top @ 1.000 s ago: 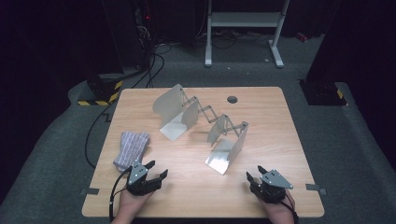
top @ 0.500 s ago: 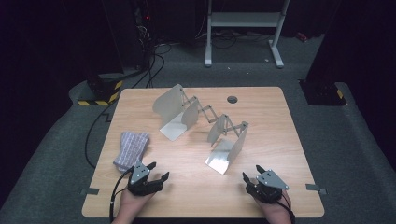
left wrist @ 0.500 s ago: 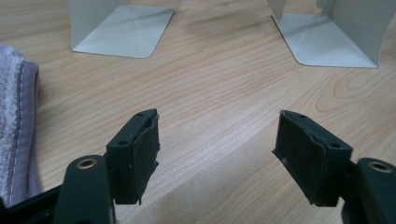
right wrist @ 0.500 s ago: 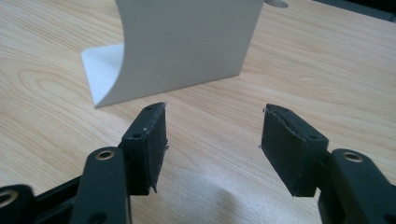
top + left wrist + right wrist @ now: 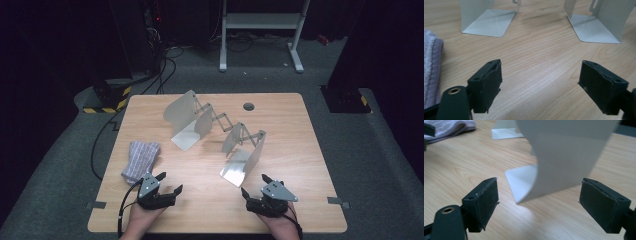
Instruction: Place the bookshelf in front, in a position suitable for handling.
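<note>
Diagonally across the light wooden surface (image 5: 300, 135): an extendable grey metal bookend rack (image 5: 215, 131) with two L-shaped end plates and a scissor-link middle, long axis from far left to near right. Far end plate (image 5: 186, 120) toward the surface's back, near end plate (image 5: 243, 155) closest to the right gripper (image 5: 262, 189), just ahead of its jaws. Right gripper wide open, jaws just opened further, nothing between the pads. Left gripper (image 5: 167, 184) likewise wide open after opening, empty, beside a folded lilac striped cloth (image 5: 141, 158) at the left edge. Both low near the front edge.
</note>
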Demonstrator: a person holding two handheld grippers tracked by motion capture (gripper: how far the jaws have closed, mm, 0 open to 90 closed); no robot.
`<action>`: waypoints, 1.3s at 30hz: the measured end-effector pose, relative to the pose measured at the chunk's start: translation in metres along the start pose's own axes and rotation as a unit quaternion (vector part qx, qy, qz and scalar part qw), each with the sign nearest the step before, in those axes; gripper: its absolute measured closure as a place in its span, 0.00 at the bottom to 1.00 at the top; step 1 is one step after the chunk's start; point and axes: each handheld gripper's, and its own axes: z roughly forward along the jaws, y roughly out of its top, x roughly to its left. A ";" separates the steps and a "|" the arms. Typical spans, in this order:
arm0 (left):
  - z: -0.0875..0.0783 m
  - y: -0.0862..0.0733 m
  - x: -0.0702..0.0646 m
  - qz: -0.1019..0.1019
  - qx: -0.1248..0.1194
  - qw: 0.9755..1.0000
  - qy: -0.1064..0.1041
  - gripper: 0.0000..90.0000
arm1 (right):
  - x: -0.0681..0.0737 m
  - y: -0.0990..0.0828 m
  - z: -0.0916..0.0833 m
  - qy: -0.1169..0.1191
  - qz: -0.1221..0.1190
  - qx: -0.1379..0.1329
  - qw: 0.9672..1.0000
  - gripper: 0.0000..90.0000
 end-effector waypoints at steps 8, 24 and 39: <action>-0.005 0.001 0.000 -0.005 -0.011 1.000 -0.005 0.14 | 0.014 0.018 0.025 -0.018 0.000 0.002 1.000 0.01; -0.006 0.002 -0.001 -0.004 -0.002 1.000 -0.004 0.13 | 0.002 0.035 0.056 -0.066 0.045 -0.001 0.997 0.00; -0.004 0.001 -0.002 -0.014 0.009 1.000 -0.008 0.15 | -0.010 0.028 0.058 -0.090 0.064 0.004 0.994 0.10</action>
